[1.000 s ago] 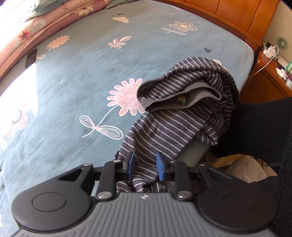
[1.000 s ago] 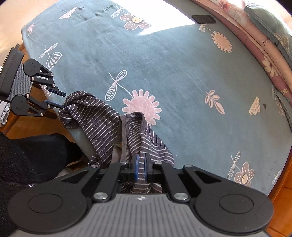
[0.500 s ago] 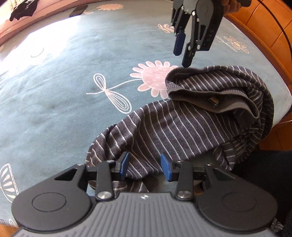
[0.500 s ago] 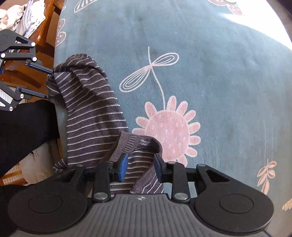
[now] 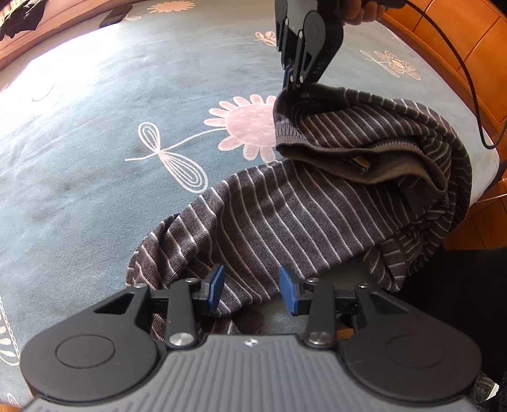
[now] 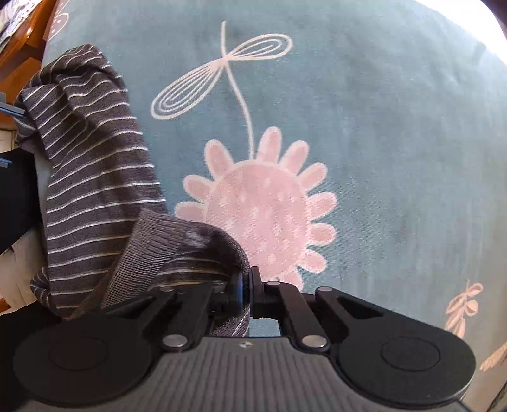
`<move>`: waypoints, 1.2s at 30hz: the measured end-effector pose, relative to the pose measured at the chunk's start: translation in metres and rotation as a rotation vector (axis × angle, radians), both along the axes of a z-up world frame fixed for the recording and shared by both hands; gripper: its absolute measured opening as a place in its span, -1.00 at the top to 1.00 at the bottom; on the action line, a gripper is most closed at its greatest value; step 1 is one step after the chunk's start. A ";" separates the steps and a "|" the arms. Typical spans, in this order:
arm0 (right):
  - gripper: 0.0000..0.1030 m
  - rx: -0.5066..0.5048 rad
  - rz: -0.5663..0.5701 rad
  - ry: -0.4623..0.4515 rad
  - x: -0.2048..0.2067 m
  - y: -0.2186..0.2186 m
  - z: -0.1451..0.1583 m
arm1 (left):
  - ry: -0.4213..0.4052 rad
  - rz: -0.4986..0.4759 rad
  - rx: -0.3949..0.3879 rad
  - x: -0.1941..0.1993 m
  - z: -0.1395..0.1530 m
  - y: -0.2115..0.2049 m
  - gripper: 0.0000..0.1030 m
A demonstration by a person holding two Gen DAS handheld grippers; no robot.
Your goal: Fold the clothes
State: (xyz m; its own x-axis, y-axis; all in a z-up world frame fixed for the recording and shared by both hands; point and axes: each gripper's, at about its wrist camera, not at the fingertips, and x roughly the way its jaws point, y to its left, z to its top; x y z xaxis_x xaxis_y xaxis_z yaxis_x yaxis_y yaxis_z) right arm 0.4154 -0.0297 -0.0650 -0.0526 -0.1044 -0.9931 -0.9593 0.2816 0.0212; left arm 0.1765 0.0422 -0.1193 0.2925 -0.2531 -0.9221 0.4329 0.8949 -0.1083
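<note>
In the left wrist view, the sweater [image 5: 317,202], dark grey with thin white stripes, lay crumpled at the near right edge of the bed [image 5: 95,142], partly hanging over it. The left tool [image 5: 252,290] stood open, blue pads either side of a striped fold without pressing it. Farther off, the right tool [image 5: 293,87], held by a hand [image 5: 358,12], pinched the ribbed hem. A phone [image 5: 115,16] lay far left.

The right wrist view showed the right tool [image 6: 247,290] closed on that hem beside the pink flower [image 6: 263,209]; the phone did not show.
</note>
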 end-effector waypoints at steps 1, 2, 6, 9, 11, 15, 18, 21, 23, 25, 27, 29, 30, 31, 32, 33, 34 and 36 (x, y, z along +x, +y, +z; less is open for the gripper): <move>0.92 0.008 -0.024 -0.035 0.006 -0.005 0.013 | -0.001 -0.009 -0.001 0.002 0.001 -0.002 0.24; 0.92 0.010 -0.048 -0.072 0.013 -0.011 0.025 | -0.002 -0.020 -0.002 0.004 0.001 -0.005 0.24; 0.92 -0.001 -0.148 -0.236 0.042 -0.038 0.063 | -0.016 -0.077 -0.010 0.016 0.002 -0.020 0.24; 0.92 -0.013 -0.233 -0.329 0.069 -0.072 0.080 | -0.019 -0.109 -0.037 0.029 0.001 -0.035 0.24; 0.92 -0.026 -0.294 -0.389 0.081 -0.099 0.087 | -0.008 -0.124 -0.077 0.040 -0.002 -0.046 0.24; 0.92 -0.030 -0.431 -0.469 0.092 -0.154 0.094 | 0.045 -0.128 -0.205 0.064 -0.016 -0.073 0.24; 0.92 -0.006 -0.509 -0.486 0.085 -0.192 0.095 | 0.121 -0.079 -0.333 0.090 -0.036 -0.094 0.27; 0.92 0.024 -0.555 -0.501 0.073 -0.222 0.096 | 0.199 -0.015 -0.455 0.115 -0.058 -0.114 0.28; 0.92 0.047 -0.585 -0.509 0.063 -0.239 0.098 | 0.224 0.022 -0.475 0.125 -0.070 -0.123 0.29; 0.92 0.070 -0.622 -0.513 0.051 -0.256 0.100 | 0.242 0.044 -0.494 0.132 -0.079 -0.129 0.32; 0.92 0.091 -0.653 -0.510 0.043 -0.271 0.104 | 0.258 0.045 -0.552 0.136 -0.082 -0.130 0.33; 0.91 0.106 -0.681 -0.505 0.035 -0.284 0.106 | 0.279 0.042 -0.611 0.140 -0.086 -0.131 0.32; 0.91 0.114 -0.695 -0.502 0.031 -0.290 0.107 | 0.299 0.035 -0.634 0.144 -0.090 -0.132 0.32; 0.91 0.120 -0.706 -0.504 0.029 -0.296 0.107 | 0.321 0.033 -0.644 0.147 -0.096 -0.134 0.32; 0.91 0.131 -0.721 -0.506 0.026 -0.301 0.108 | 0.341 0.040 -0.658 0.150 -0.102 -0.134 0.32; 0.91 0.143 -0.738 -0.502 0.024 -0.305 0.109 | 0.357 0.051 -0.682 0.152 -0.106 -0.135 0.35; 0.91 0.153 -0.751 -0.500 0.022 -0.308 0.109 | 0.374 0.062 -0.706 0.154 -0.111 -0.135 0.36; 0.91 0.161 -0.766 -0.497 0.018 -0.313 0.108 | 0.412 0.093 -0.795 0.155 -0.116 -0.131 0.37</move>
State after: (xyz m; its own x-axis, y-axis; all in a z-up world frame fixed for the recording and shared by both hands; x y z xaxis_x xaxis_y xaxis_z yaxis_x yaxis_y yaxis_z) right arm 0.4335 -0.3432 0.0426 0.3853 -0.0756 -0.9197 -0.4222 0.8718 -0.2485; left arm 0.3311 -0.0893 -0.2350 0.0289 -0.8527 -0.5216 0.1522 0.5195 -0.8408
